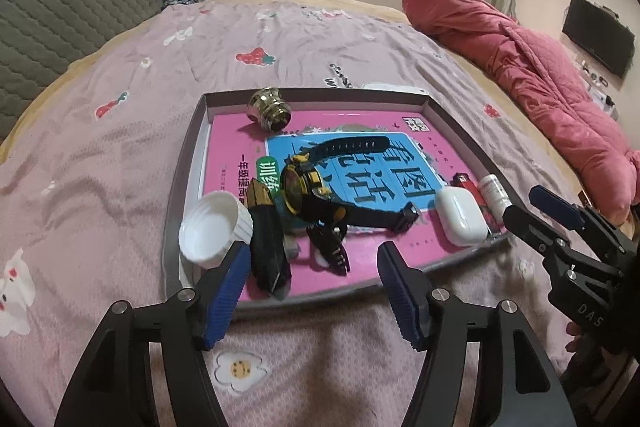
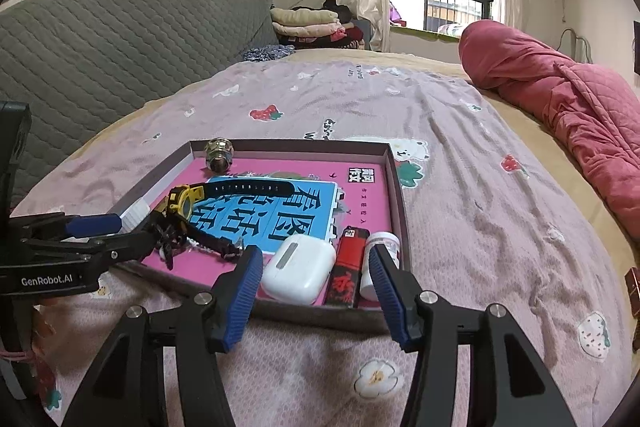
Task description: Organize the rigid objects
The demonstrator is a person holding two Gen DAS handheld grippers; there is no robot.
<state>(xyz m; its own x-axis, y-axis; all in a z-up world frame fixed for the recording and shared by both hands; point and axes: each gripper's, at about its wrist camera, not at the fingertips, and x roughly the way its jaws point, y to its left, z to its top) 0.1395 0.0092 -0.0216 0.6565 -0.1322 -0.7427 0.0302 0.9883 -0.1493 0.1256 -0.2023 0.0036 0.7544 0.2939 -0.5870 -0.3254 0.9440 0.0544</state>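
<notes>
A: Tray (image 1: 452, 123)?
B: Matt card walls. The book (image 1: 372, 247) inside has a glossy paper cover.
A: Small items?
B: Earbud case (image 2: 298, 269): smooth, glossy white plastic. Lighter (image 2: 346, 267): shiny red plastic. Cap (image 1: 212, 231): white plastic, ribbed. Knob (image 1: 269, 109): polished brassy metal. Watch (image 1: 308, 193) strap: matt black, rubbery.
A: Bedding?
B: Sheet (image 1: 120, 155): soft printed cloth, creased. Quilt (image 2: 568, 95): stitched pink fabric.
A: Gripper pads (image 2: 244, 295)?
B: Blue, ridged.
</notes>
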